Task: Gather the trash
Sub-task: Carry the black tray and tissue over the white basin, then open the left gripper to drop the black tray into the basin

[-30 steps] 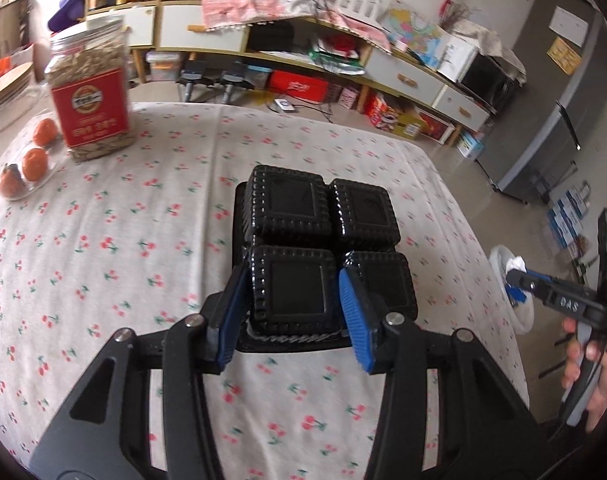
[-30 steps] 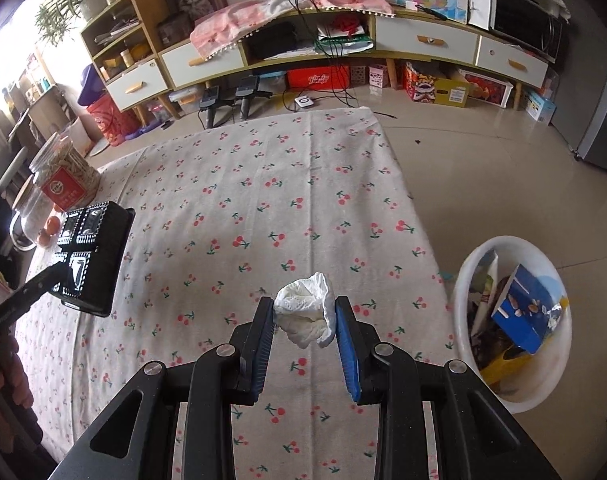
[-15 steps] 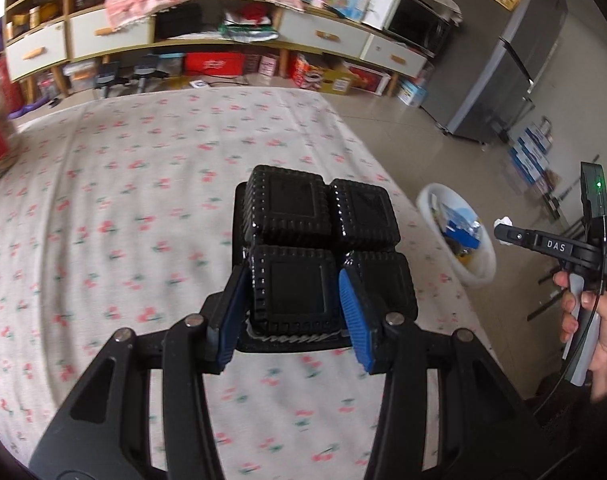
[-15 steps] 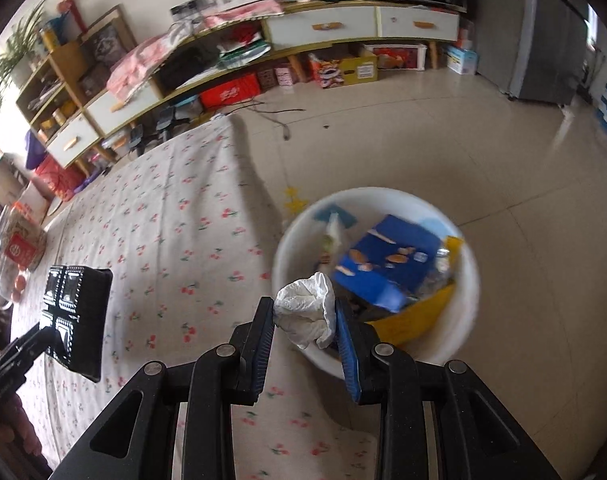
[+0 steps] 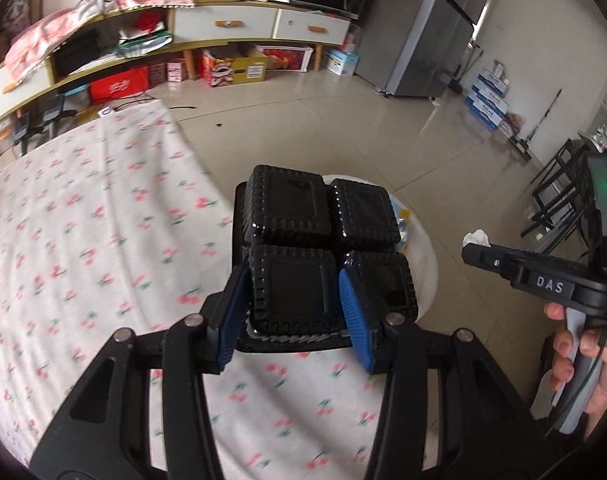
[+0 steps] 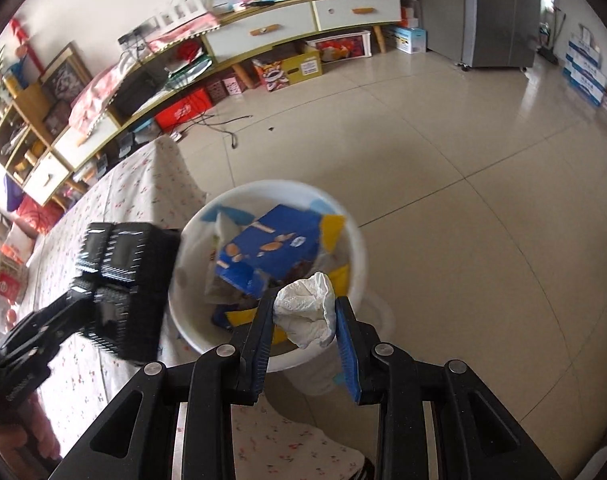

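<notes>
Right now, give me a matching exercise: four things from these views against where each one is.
Things:
1. crumpled tissue
2. black tray
3. blue carton
4. white bin

Places:
A. lying inside the bin
B. on the floor beside the table
C. clamped in the left tool
D. clamped in the right tool

Pairs: 1-D, 2-C, 3-A, 4-B

Both the left gripper (image 5: pixel 295 312) and the right gripper (image 6: pixel 305 334) have black skeletal arms, silver pivot screws and ribbed blue pads; the right's side reads "DAS".
</notes>
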{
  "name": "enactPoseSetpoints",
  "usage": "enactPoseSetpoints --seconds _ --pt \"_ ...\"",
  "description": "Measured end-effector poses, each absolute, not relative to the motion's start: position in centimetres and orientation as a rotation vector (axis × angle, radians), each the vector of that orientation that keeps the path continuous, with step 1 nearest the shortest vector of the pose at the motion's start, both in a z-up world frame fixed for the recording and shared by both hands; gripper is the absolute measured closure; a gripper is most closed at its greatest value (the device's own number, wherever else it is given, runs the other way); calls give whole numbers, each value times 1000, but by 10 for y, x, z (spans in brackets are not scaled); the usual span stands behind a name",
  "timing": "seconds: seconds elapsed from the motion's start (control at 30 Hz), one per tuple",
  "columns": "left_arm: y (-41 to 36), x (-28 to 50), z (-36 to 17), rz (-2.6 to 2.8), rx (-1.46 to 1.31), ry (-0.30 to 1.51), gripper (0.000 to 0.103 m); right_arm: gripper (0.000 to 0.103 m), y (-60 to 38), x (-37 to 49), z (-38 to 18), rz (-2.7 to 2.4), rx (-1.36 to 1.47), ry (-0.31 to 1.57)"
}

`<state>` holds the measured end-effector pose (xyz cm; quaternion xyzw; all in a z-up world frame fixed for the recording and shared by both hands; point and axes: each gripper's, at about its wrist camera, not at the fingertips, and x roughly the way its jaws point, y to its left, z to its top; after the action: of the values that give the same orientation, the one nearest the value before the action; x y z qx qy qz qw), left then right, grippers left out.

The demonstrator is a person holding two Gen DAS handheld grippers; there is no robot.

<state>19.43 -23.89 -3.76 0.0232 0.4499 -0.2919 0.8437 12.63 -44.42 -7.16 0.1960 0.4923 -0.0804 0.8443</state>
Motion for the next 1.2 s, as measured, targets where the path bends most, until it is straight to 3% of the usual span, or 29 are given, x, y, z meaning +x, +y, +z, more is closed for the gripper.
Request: enactPoseSetpoints --seconds 0.5,0.9,1.03,1.2 --pt "-318 213 -72 -610 163 1021 54 72 -473 117 -78 -193 459 1041" --pt "-300 209 -66 -672 96 1025 50 72 -470 124 -83 -183 461 1059" --pt "-289 209 -59 -676 59 1006 38 72 -469 127 -85 -175 473 1068" --pt "-267 204 -49 -647 31 994 30 72 -462 136 -88 -157 476 1088"
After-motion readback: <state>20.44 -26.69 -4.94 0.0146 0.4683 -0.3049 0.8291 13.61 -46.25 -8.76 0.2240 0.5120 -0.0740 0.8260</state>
